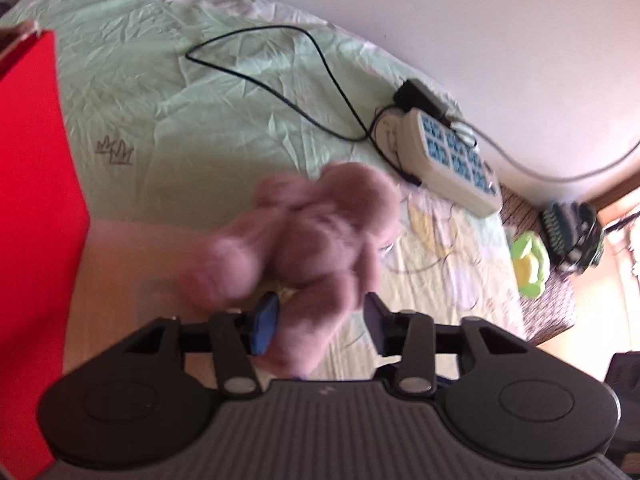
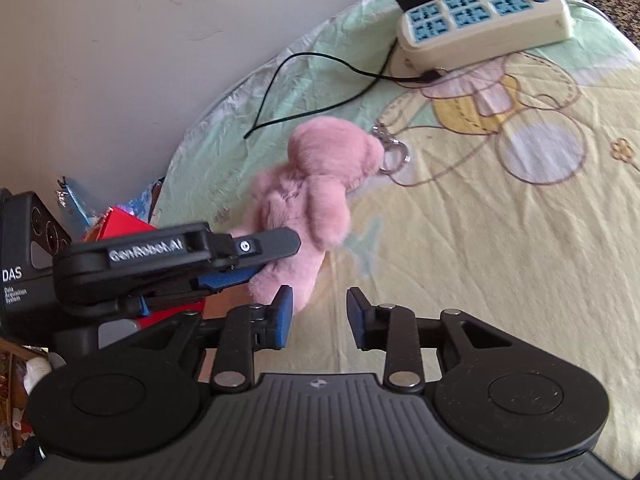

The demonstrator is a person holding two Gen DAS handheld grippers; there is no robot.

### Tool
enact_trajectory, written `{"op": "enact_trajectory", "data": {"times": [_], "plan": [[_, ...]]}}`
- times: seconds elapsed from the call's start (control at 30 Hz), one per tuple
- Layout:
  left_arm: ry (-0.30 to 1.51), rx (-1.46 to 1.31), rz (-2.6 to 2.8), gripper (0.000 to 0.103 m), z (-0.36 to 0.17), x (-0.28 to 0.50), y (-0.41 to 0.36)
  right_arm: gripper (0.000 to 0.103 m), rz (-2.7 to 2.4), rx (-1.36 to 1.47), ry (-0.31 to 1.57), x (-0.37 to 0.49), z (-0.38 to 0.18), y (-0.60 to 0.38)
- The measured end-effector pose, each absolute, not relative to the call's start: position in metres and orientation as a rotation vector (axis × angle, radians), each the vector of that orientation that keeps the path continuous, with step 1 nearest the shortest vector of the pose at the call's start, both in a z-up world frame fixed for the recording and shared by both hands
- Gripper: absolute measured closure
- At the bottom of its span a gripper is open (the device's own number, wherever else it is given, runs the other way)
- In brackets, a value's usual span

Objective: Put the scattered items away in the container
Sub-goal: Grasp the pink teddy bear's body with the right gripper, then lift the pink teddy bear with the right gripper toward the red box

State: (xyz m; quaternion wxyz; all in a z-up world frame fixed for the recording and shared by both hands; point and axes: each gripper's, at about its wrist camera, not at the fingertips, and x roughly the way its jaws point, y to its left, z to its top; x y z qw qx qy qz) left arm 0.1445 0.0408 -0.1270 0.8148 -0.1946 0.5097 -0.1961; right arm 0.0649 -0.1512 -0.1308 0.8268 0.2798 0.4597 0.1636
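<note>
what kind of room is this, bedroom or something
Most likely a bedroom or a child's room at home: the work surface looks like a bed against a plain wall, covered by a crumpled pastel cartoon sheet. A pink plush bear lies on it, with a power strip beside the wall.

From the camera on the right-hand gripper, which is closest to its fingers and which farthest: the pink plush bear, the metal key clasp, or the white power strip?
1. pink plush bear: just ahead of the right gripper, slightly left, held by the left gripper.
2. metal key clasp: beyond the bear's head, mid-sheet.
3. white power strip: farthest, upper right by the wall.
</note>
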Motion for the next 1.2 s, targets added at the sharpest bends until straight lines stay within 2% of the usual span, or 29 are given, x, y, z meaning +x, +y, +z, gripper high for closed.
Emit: {"op": "enact_trajectory", "data": {"times": [0.03,0.2,0.4,0.53,0.67,0.77,0.93,1.2], "plan": [[1.076,-0.419,-0.408,0.035,-0.125,0.145,0.043,0.067,0.361,0.598,0.973,0.072,-0.131,-0.147],[1.048,-0.399,-0.362,0.035,-0.12,0.155,0.044,0.063,0.322,0.561,0.965,0.084,-0.136,-0.137],[0.989,-0.327,-0.385,0.036,-0.107,0.167,0.034,0.062,0.269,0.664,0.934,0.097,-0.139,-0.166],[0.911,-0.26,-0.37,0.025,-0.093,0.162,0.022,0.061,0.285,0.726,0.905,0.108,-0.138,-0.172],[0.922,-0.275,-0.267,0.025,-0.107,0.175,0.032,0.062,0.304,0.734,0.908,0.119,-0.142,-0.164],[0.966,-0.265,-0.224,0.032,-0.124,0.184,0.035,0.062,0.322,0.727,0.936,0.124,-0.149,-0.155],[0.992,-0.37,-0.256,0.034,-0.136,0.188,0.039,0.062,0.337,0.726,0.943,0.13,-0.159,-0.145],[1.053,-0.438,-0.336,0.037,-0.139,0.177,0.037,0.081,0.341,0.781,0.95,0.12,-0.159,-0.17]]}}
